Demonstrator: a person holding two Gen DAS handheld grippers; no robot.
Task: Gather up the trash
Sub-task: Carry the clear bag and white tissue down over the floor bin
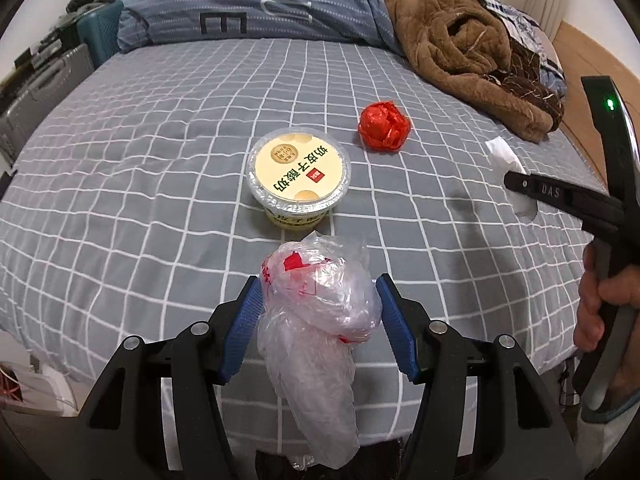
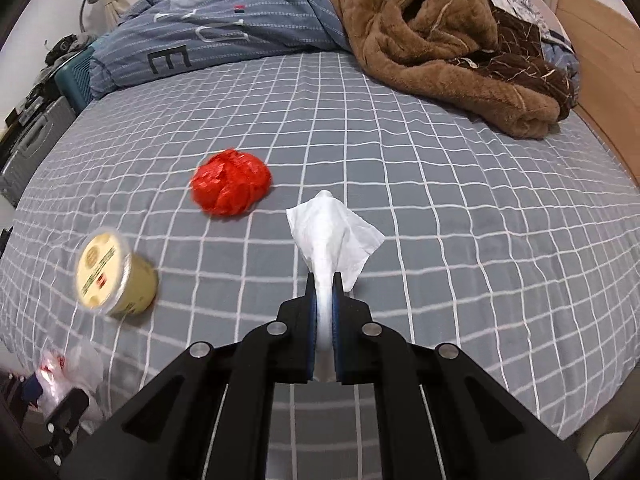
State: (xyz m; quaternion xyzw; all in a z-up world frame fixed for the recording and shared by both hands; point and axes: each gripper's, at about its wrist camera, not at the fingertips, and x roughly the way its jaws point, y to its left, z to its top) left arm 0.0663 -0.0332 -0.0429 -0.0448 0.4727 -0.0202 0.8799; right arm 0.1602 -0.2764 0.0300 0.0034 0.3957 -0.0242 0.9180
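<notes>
Left gripper (image 1: 318,300): blue pads clamped on a crumpled clear plastic bag (image 1: 316,344) with red print, unreadable, lifted off the bed.

Right gripper (image 2: 325,280): jaws pinched together on a white tissue (image 2: 332,232), which fans out past the tips. From the left wrist view its side reads "DAS"; a green LED glows on its frame, and a hand (image 1: 600,304) grips the handle.

Yogurt cup (image 1: 300,170) sits upright on the grey grid sheet (image 1: 140,184) just beyond the bag. Lid has green Chinese text, 奶皮子酸奶, plus a small red logo and a gold seal. Red crumpled bag (image 1: 384,124) lies near it, apart.

Further back: blue duvet (image 1: 260,4) with a big "E", brown fleece blanket (image 1: 460,48) at right.
</notes>
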